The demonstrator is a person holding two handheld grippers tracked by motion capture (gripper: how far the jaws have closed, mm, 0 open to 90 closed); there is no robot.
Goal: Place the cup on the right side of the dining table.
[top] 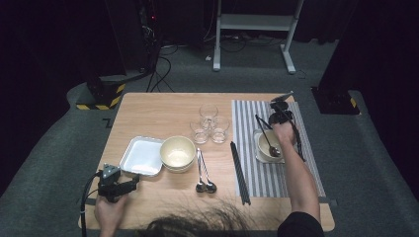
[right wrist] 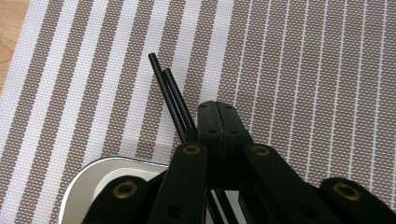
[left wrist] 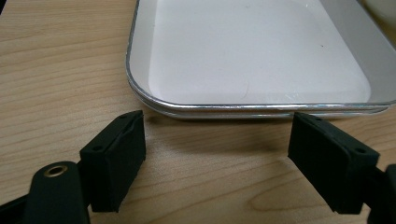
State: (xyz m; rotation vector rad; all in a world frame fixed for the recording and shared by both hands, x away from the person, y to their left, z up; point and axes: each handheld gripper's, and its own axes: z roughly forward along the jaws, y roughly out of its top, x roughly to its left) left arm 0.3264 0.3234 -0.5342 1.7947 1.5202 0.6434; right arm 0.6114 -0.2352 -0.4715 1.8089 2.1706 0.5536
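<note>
- The left gripper (top: 134, 183) rests low on the table (top: 163, 111) at its near left corner, jaws released and spread wide with nothing between them.
- The tray (top: 142, 156) lies just beyond those jaws; in the left gripper view its near rim (left wrist: 261, 108) runs across just past the two pads, close to them but apart.
- A cream bowl (top: 178, 152) sits against the tray's right side.
- Two spoons (top: 203, 173) lie side by side right of the bowl, heads toward the person.
- Three glasses (top: 210, 125) stand clustered farther back, mid-table.
- A pair of chopsticks (top: 240, 173) lies along the left edge of the striped mat (top: 276, 182).
- On the mat sits a small dish (top: 267, 147) with a spoon in it.
- The right gripper (top: 274, 122) hangs over that dish, jaws clenched on a second pair of chopsticks (right wrist: 172, 95).
- In the right gripper view the sticks run out past the pads on their left side, tips over the mat (right wrist: 303, 70), with the dish rim (right wrist: 88, 175) below the gripper.
</note>
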